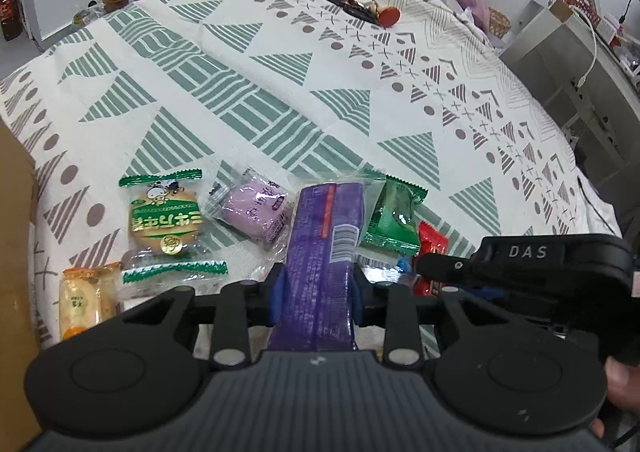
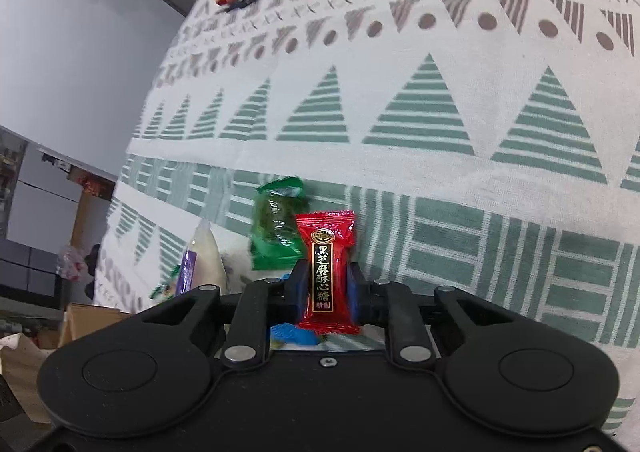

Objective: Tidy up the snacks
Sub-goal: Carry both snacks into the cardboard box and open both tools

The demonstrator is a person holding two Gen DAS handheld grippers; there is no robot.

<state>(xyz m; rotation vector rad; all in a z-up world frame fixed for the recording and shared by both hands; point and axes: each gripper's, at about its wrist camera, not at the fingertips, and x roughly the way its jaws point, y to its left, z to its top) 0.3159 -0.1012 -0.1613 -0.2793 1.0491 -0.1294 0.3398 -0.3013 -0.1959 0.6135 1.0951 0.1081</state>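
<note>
Seen on patterned desk cloth [image 1: 280, 64], left to right: one orange-yellow packet [image 1: 86, 302], one green-trimmed biscuit [image 1: 166, 226], one lilac cake pack [image 1: 256, 214], one purple bar [image 1: 324, 252] clamped in left gripper [image 1: 318, 286], one green pouch [image 1: 394, 218]. Clamped in right gripper [image 2: 324, 288]: one red candy [image 2: 328, 272], upright.

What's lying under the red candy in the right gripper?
Under the red candy, held in the right gripper, a blue wrapper and a silvery packet show; the gripper body hides the rest.
</note>
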